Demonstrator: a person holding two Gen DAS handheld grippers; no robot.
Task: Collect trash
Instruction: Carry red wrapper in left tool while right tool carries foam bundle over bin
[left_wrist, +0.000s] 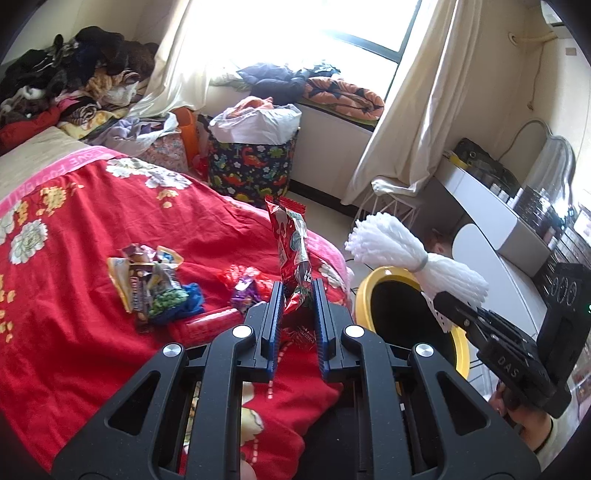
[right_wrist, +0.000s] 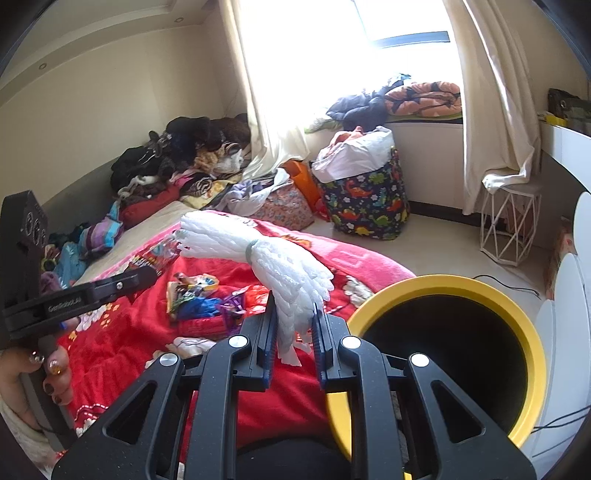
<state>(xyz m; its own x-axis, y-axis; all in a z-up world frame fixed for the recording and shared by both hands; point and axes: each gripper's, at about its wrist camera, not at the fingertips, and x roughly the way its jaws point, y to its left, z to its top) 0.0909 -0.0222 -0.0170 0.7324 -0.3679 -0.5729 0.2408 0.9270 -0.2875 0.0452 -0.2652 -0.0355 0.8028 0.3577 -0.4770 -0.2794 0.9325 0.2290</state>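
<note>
My left gripper (left_wrist: 297, 286) is shut on a red snack wrapper (left_wrist: 291, 243) and holds it upright above the red bed cover. My right gripper (right_wrist: 294, 312) is shut on a white foam net bundle (right_wrist: 266, 258) tied with a grey band; it also shows in the left wrist view (left_wrist: 399, 247), just above the yellow-rimmed black bin (left_wrist: 406, 317). In the right wrist view the bin (right_wrist: 447, 332) stands to the right of the gripper. A pile of mixed wrappers (left_wrist: 155, 284) and a red can (left_wrist: 212, 323) lie on the bed. The left gripper (right_wrist: 147, 275) shows at the left.
The bed with the red floral cover (left_wrist: 92, 229) fills the left. A dinosaur-print basket (left_wrist: 255, 162) stands on the floor by the window. Clothes (left_wrist: 66, 85) are heaped at the bed's far end. A white wire stool (right_wrist: 509, 225) and white furniture (left_wrist: 491, 206) stand at the right.
</note>
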